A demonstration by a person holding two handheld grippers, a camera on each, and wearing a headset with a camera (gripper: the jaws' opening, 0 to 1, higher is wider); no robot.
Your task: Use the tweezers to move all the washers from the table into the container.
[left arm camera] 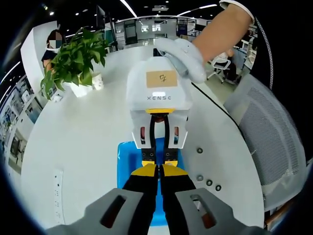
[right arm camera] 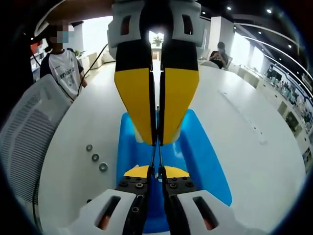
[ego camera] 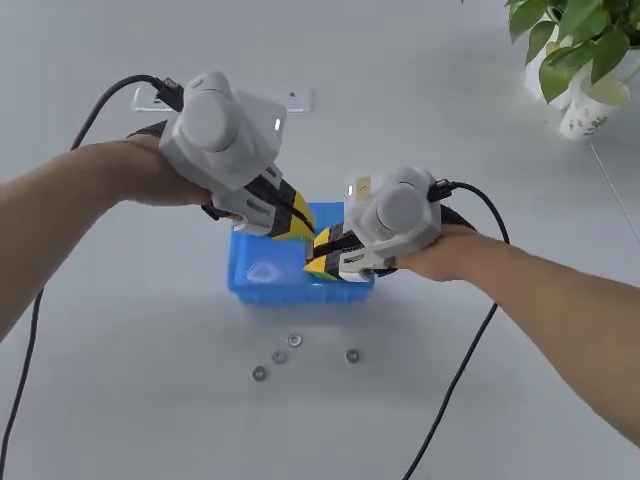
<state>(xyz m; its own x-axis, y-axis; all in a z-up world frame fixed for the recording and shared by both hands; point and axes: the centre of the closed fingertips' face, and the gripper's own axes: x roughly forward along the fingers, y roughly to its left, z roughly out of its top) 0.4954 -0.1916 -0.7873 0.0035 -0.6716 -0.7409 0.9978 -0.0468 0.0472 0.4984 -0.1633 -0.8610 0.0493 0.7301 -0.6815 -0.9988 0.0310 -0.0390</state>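
Left hand-held gripper (ego camera: pixel 298 226) and right hand-held gripper (ego camera: pixel 322 256) nose to nose, jaws closed.

My left forearm (ego camera: pixel 70 190) comes in from the left edge, and the left hand (ego camera: pixel 160 170) wraps round the back of its gripper, which points down and to the right. My right forearm (ego camera: pixel 540 290) reaches in from the lower right, and the right hand (ego camera: pixel 440 255) grips its gripper, which sits lower and points left. In both gripper views the yellow-tipped jaws stand pressed nearly together, the two pairs of tips facing each other and all but touching.
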